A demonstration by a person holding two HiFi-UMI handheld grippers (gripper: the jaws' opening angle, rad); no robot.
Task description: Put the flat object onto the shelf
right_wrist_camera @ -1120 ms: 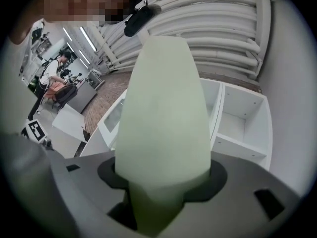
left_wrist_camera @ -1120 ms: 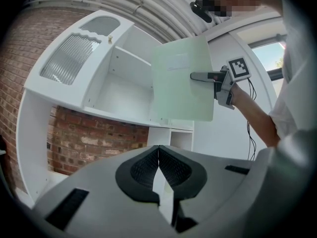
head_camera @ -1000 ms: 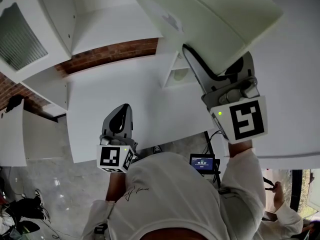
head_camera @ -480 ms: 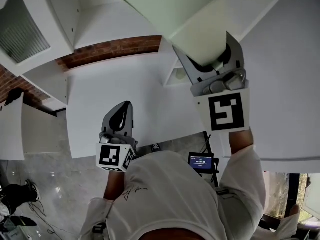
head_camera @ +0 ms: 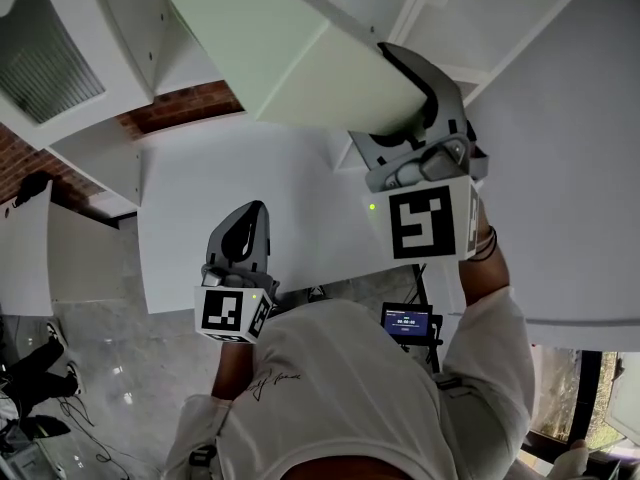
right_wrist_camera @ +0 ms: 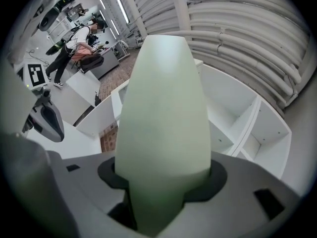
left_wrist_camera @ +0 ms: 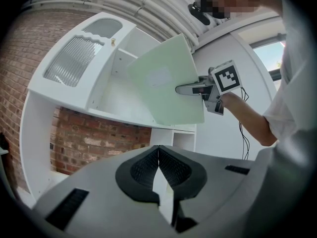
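Carries the flat object higher and farther left than a second ago, up from the right side and across the front of the white shelf. At left in the head view, holds the left gripper low over the white desk, about where it was before. In the left gripper view, shows its jaws pressed together on nothing. Just beyond, reveals a strip of brick wall under the shelf. At centre, tilts the pale green flat object in mid-air, clear of the desk and close to the shelf's open compartments. Contact with the shelf impossible to tell. At right, clamps the right gripper on the near edge of the flat object, with one dark jaw lying over its top face. Fills the right gripper view with the same flat object, wedged between the jaws and pointing toward the shelf. At the bottom of the head view, takes in a white sleeve and, beside it, a small lit screen.
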